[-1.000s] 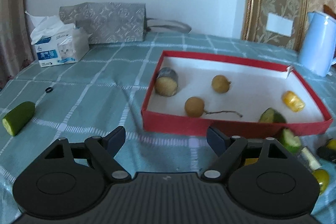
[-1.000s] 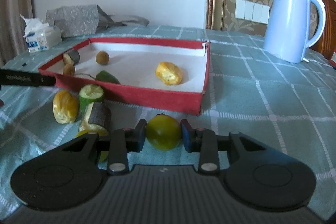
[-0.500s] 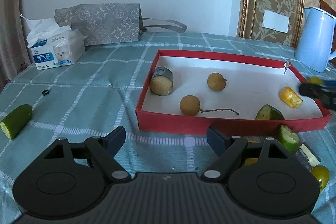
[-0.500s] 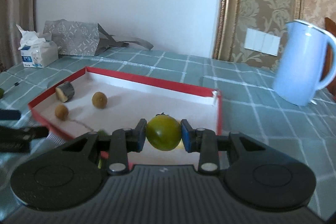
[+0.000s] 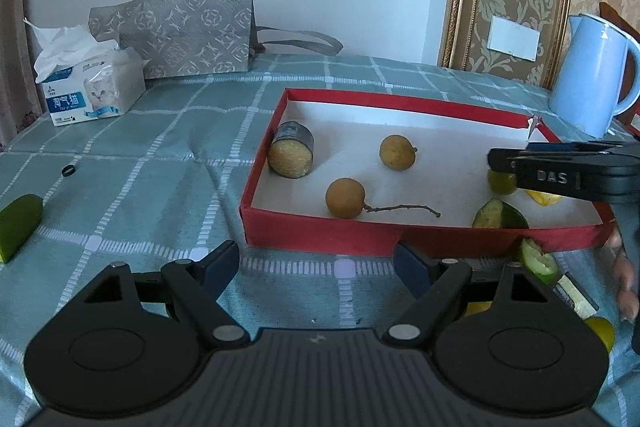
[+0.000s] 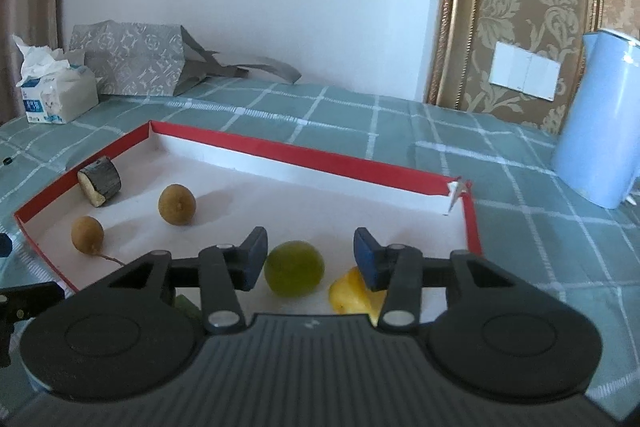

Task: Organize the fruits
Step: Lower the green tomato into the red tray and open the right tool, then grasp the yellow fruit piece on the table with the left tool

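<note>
Claw, right [image 6: 308, 259]: jaws opening as I watch, pads clear of the green fruit [image 6: 294, 269], which lies between them on the white floor of the red box [image 6: 304, 155], nearer the left pad. Yellow piece [image 6: 350, 293] just beneath the right pad. Beyond, to the left: two brown round fruits [image 6: 177, 204], then a dark-skinned cut chunk [image 6: 100, 181] at the box's far-left corner. Farther right, outside the box, blue kettle [image 6: 596, 131]. Claw, left [image 5: 316, 265]: spread wide, nothing between its pads, short of the box's near wall.
</note>
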`<move>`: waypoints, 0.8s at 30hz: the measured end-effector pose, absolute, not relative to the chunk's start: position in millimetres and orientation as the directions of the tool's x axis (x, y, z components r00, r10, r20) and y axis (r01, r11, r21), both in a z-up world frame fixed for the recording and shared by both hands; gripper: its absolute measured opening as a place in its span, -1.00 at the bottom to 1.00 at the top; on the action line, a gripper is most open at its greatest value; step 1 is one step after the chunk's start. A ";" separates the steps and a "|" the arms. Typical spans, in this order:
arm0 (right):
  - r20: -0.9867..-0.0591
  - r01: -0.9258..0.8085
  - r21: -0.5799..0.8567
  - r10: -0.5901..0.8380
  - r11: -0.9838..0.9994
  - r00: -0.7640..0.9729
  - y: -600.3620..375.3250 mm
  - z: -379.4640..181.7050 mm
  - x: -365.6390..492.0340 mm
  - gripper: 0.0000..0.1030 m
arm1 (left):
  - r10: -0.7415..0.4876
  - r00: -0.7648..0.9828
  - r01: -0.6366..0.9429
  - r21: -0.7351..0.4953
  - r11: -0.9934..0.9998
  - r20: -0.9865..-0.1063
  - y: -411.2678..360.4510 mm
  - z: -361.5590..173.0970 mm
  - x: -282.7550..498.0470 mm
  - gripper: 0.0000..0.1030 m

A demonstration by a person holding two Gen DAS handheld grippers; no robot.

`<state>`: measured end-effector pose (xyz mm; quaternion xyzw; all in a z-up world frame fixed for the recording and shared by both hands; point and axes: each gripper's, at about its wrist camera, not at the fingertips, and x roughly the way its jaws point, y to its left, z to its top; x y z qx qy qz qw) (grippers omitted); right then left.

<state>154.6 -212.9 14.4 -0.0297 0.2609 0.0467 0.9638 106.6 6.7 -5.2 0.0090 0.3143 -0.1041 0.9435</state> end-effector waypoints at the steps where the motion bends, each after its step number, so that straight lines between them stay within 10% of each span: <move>1: -0.505 -0.101 -0.023 0.076 0.995 0.860 -215.7 15.6 151.2 -0.14 | -0.193 0.781 0.203 -0.051 0.978 -0.594 7.2 -5.0 106.4 0.64; 6: -0.519 -0.064 0.029 0.070 0.998 0.852 -233.0 17.3 121.6 -0.11 | -0.199 0.782 0.208 -0.054 0.977 -0.590 7.7 -4.6 104.2 0.64; 10: -0.505 -0.001 0.116 0.060 0.993 0.861 -251.9 15.5 90.6 0.58 | -0.220 0.786 0.230 -0.057 0.972 -0.578 6.1 -2.7 99.7 0.64; 24: -0.438 0.059 0.159 0.017 0.985 0.899 -266.0 10.0 33.6 0.87 | -0.223 0.801 0.266 -0.003 0.964 -0.556 -12.5 -1.8 81.3 0.65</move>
